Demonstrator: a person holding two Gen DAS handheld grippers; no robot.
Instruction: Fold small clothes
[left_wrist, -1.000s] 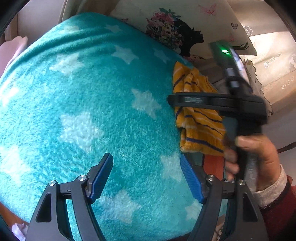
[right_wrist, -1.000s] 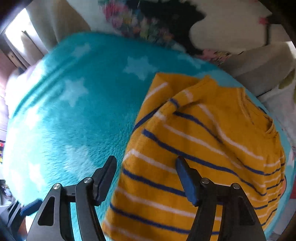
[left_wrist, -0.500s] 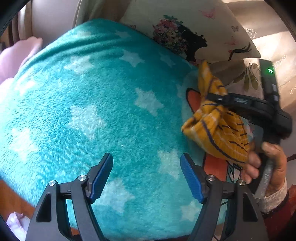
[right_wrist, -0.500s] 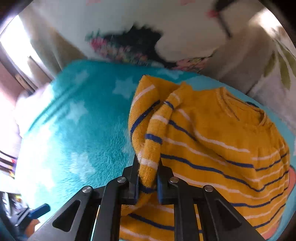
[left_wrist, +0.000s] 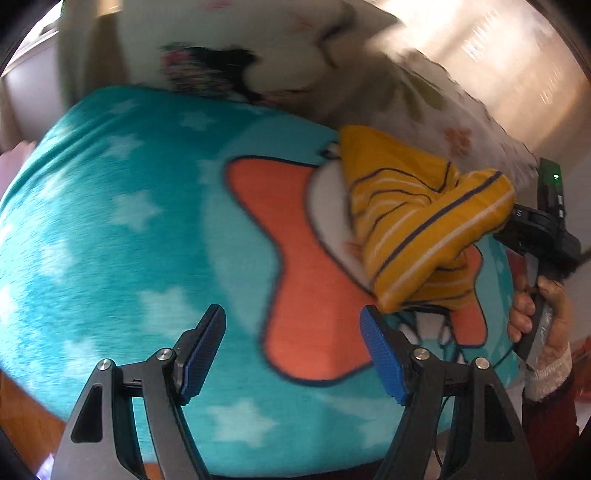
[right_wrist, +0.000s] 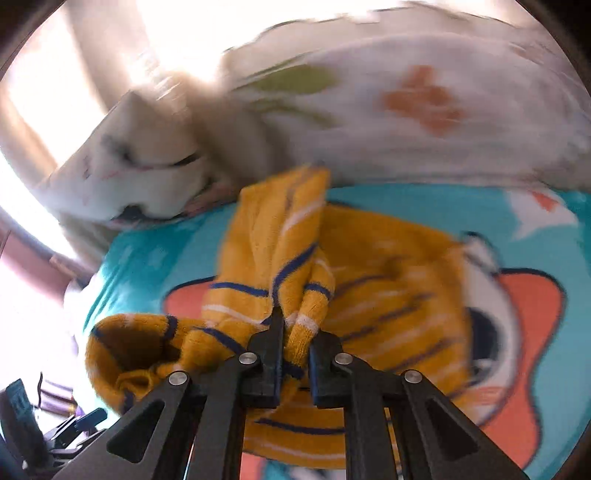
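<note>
Yellow striped sweater (right_wrist: 388, 295) pinched in my right hand-held gripper (right_wrist: 295, 343); left hand-held gripper (left_wrist: 291, 354) wide, idle. Lift clear of teal blanket (left_wrist: 110, 229), carry fold across evenly.

Teal star-patterned fleece blanket (left_wrist: 110, 229) with the yellow striped sweater (right_wrist: 399, 302) partly on it.

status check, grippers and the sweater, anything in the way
Left gripper open, empty. Right gripper shut on yellow striped sweater, bunched, part lifted off teal blanket. Nothing blocking; pillows behind.
</note>
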